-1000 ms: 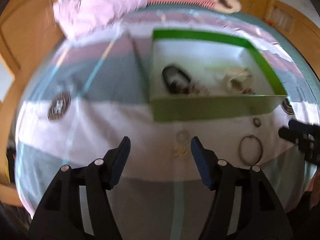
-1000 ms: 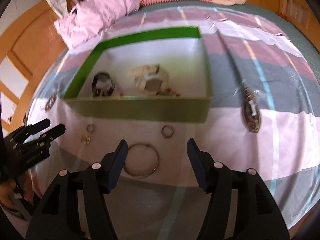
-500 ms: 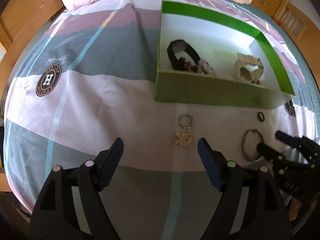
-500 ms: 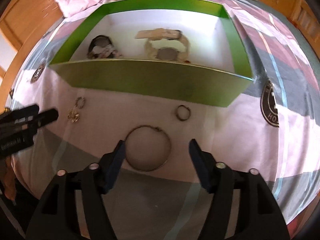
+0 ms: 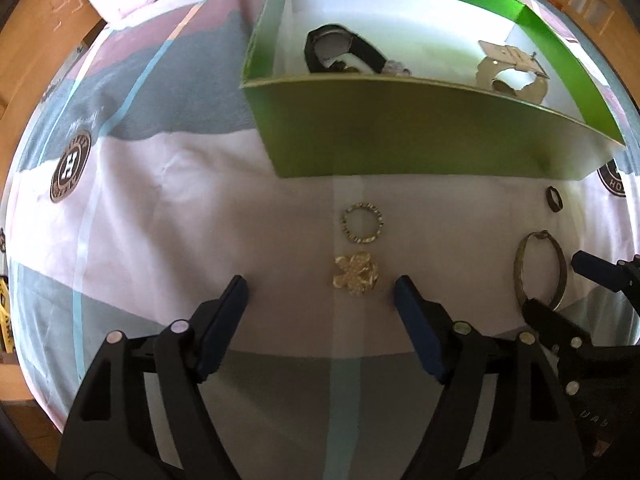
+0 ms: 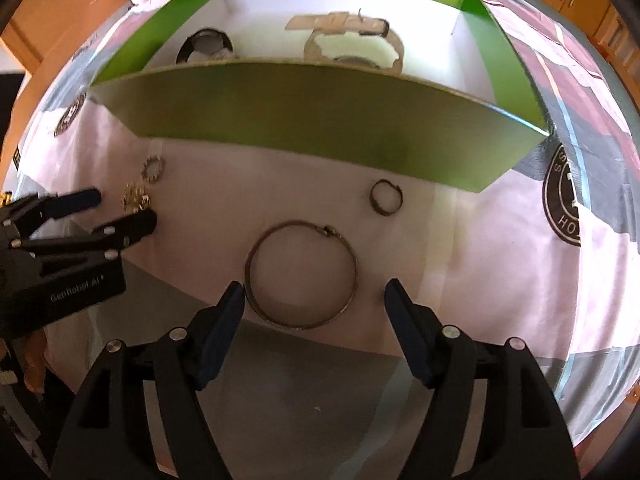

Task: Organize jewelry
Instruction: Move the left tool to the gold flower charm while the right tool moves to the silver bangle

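Right now both tools hang over a bedspread with the green box as the fixed mark. Inside the box lie a black watch toward its left end and a beige watch toward its right end; the near wall hides their lower parts.

Just in front of the box's near wall sits a beaded ring, and a gold flower brooch lies a little nearer the camera than that. The left hand-held gripper has its jaws spread wide, empty, with the brooch just ahead of the gap between the fingertips and touching neither.

Toward the box's right end, also in front of the near wall, a small dark ring rests on the cloth, and the thin metal bangle lies nearer than it. The right hand-held gripper is likewise spread and empty. Its left fingertip sits just beside the bangle's near left edge; whether it touches cannot be told. Its right fingertip stands apart from the hoop.

Round logo patches on the bedspread show off either end of the box.
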The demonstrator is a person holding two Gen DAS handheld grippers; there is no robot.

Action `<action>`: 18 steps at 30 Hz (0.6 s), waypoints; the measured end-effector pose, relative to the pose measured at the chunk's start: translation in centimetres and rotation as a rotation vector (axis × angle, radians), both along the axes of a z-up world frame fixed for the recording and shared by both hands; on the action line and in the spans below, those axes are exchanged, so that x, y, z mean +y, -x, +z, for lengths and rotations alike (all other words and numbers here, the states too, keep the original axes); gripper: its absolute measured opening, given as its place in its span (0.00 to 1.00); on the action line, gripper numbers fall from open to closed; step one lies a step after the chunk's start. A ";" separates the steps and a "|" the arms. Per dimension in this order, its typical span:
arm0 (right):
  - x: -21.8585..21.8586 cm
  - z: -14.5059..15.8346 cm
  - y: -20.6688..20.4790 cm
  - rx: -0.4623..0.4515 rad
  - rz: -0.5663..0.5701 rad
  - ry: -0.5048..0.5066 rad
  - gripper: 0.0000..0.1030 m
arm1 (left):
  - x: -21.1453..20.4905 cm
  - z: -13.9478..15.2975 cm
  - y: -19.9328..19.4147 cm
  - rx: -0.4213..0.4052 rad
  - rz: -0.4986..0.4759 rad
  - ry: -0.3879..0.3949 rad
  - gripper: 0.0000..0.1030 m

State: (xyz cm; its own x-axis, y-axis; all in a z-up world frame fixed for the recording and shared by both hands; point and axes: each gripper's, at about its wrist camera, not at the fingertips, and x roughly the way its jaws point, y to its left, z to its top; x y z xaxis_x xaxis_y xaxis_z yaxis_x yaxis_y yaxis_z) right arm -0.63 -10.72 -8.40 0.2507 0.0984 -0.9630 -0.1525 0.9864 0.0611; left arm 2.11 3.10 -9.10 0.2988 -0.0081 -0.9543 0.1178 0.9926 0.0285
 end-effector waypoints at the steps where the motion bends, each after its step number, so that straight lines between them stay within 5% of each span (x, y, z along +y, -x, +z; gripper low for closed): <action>1: 0.3 -0.2 -0.1 0.001 0.002 0.003 0.71 | -0.1 0.0 0.1 -0.003 -0.007 0.005 0.65; 12: 0.1 -0.6 0.3 0.002 0.006 0.031 0.76 | -0.4 0.1 0.3 -0.008 -0.006 0.008 0.65; 18: 0.3 -1.0 0.4 -0.007 0.022 0.056 0.76 | -0.5 0.1 0.2 -0.019 -0.031 0.007 0.54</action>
